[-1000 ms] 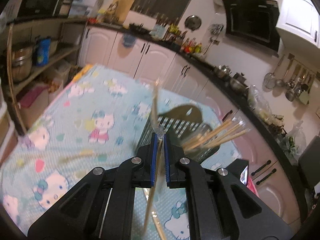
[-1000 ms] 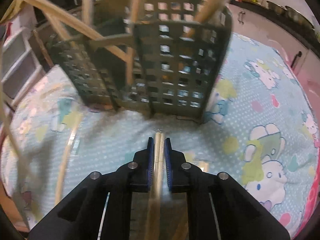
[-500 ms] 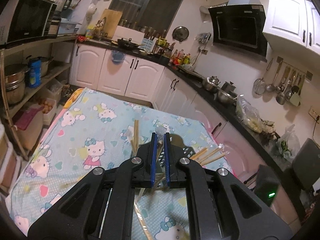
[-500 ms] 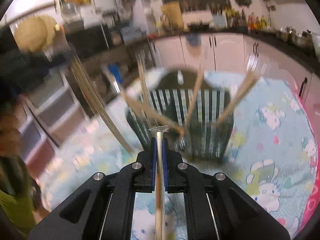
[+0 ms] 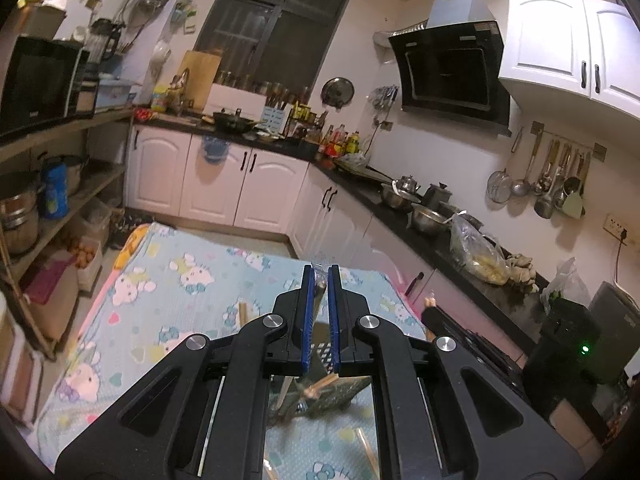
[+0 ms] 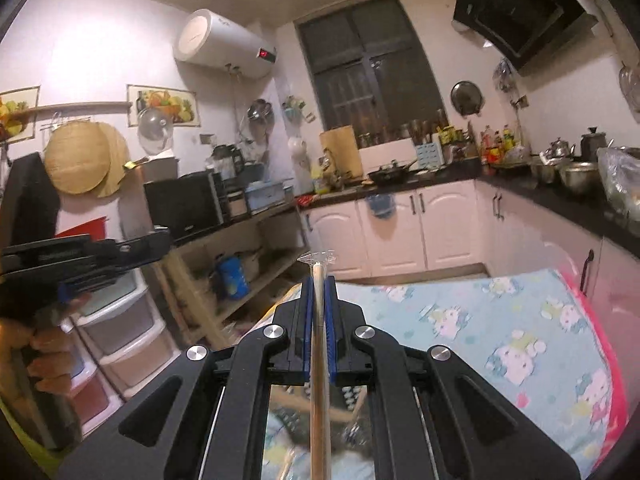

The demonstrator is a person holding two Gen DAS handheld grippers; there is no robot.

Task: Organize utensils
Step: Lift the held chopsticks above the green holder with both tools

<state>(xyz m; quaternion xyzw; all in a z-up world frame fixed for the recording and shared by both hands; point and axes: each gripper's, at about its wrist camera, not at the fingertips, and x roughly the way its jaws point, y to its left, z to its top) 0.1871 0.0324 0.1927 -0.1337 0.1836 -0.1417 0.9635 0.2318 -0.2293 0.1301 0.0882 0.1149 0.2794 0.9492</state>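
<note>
My left gripper (image 5: 321,276) is shut on a plastic-wrapped chopstick pair (image 5: 320,280) whose clear wrapper tip pokes out past the blue pads. It is held high above the table. My right gripper (image 6: 319,282) is shut on another wrapped chopstick pair (image 6: 319,360), which runs straight back along the jaws. Far below, the dark green slotted utensil basket (image 5: 332,394) with chopsticks in it shows between the left gripper's arms, and in the right wrist view the basket (image 6: 296,420) is a blur. A hand (image 6: 44,356) holds the left gripper at that view's left edge.
The table wears a light blue cartoon-cat cloth (image 5: 180,280) with loose chopsticks (image 5: 366,450) lying near the front. White cabinets (image 5: 224,184) and a black counter (image 5: 420,240) with pots run behind and to the right. Wooden shelves (image 5: 60,200) stand on the left.
Both grippers have risen with their chopsticks, and both views have tilted up from the basket and table to the kitchen walls. The basket has dropped to the bottom of each view.
</note>
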